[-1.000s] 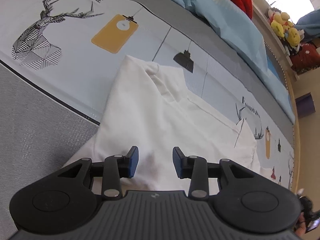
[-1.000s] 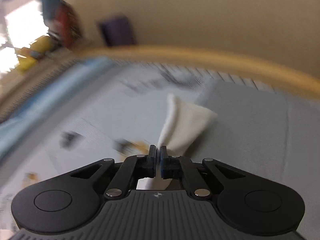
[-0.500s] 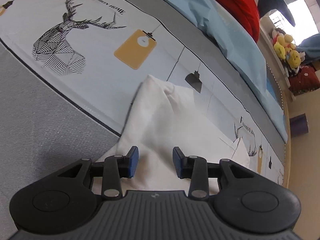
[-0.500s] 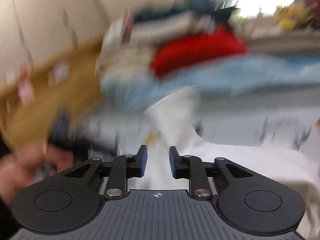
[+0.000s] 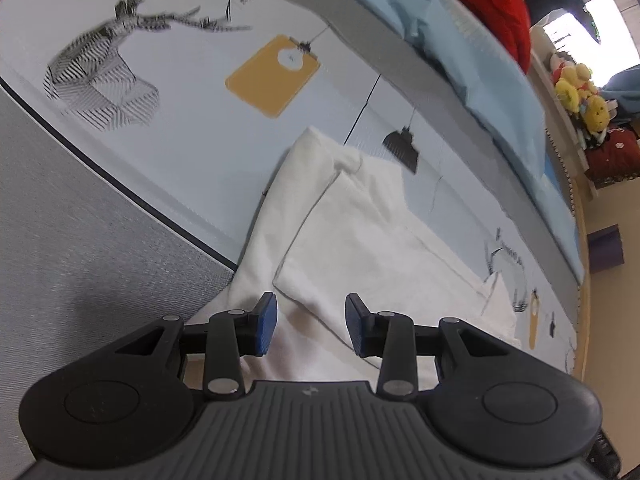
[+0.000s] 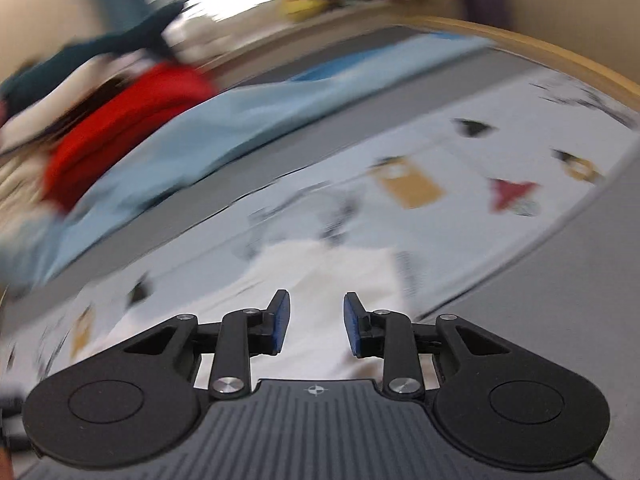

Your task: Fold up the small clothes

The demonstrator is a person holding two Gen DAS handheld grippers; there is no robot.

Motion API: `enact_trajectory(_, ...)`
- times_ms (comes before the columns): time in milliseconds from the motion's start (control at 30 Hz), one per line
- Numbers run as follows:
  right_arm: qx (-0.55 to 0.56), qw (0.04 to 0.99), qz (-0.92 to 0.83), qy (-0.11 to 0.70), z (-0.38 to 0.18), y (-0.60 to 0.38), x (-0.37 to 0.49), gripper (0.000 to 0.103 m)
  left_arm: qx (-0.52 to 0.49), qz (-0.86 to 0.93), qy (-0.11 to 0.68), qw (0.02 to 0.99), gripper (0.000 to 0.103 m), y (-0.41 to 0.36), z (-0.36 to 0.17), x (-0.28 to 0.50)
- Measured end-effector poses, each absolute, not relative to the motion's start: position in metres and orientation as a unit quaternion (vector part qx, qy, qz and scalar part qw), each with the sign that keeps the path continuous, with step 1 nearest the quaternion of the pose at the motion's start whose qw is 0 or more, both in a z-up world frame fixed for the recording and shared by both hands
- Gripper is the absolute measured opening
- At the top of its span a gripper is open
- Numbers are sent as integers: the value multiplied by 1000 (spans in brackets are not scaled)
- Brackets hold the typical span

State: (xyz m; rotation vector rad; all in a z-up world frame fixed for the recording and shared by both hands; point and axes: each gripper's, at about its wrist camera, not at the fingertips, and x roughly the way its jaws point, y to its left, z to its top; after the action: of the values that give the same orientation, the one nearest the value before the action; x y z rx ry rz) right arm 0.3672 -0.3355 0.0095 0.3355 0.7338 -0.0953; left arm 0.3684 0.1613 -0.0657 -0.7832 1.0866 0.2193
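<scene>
A white shirt [image 5: 360,236] lay flat on the bed sheet [image 5: 208,148]. The sheet was pale blue with drawings on it: a striped deer [image 5: 104,80], a yellow tag [image 5: 272,76] and a small black lamp [image 5: 402,148]. One part of the shirt was folded over on top of the rest, and its folded edge ran down toward the left tongs [image 5: 311,326].

The left tongs were wide open. Nothing was between their blue pads [image 5: 267,325]. They hung just over the near part of the shirt, and the corner of the folded flap sat right in front of the gap.

The right tongs [image 6: 316,326] were wide open too, and they held nothing. The right picture was blurry. The white shirt [image 6: 332,276] showed just ahead of and under these tongs, on the same sheet.

Farther back on the bed was a light blue blanket [image 5: 472,64], and a red cushion [image 5: 488,4] lay behind it. Some yellow soft toys [image 5: 580,92] sat on a shelf near the bright window. A gray part of the bed cover [image 5: 80,248] was on the left side, next to the shirt.
</scene>
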Motion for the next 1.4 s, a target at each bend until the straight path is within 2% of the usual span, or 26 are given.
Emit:
enact_trajectory(333,208,908,-105,347,0,-385,389,31,-357,128,517,767,43,156,-99,389)
enact_trajectory(400,211,908,-105,347,1,-387,393,31,-348,131,513,774,41,153,-97,393)
enact_trajectory(433,211,907,-107,348,2,-389,394,31,-344,135,509,777,37,152,-96,393)
enact_trajectory(467,212,907,-110,348,2,-391,395,31,-340,140,505,781,16,152,-94,392)
enact_trajectory(500,213,906,-112,348,3,-391,394,31,-334,146,501,785,7,152,-90,391)
enact_trajectory(667,216,904,-123,347,6,-391,394,31,-350,115,446,816,6,154,-39,370)
enact_trajectory(767,217,904,-125,347,7,-388,393,31,-313,131,416,844,6,154,-9,349)
enact_trajectory(967,214,900,-123,360,0,-377,389,31,-336,172,498,781,10,170,-41,344)
enact_trajectory(1100,206,885,-94,407,-18,-364,395,35,-315,181,465,807,26,170,-28,348)
enact_trajectory(1267,167,854,-96,483,-52,-353,405,38,-322,168,476,801,27,168,-33,352)
enact_trajectory(1400,127,842,-106,514,-66,-352,408,36,-325,163,480,798,27,165,-36,354)
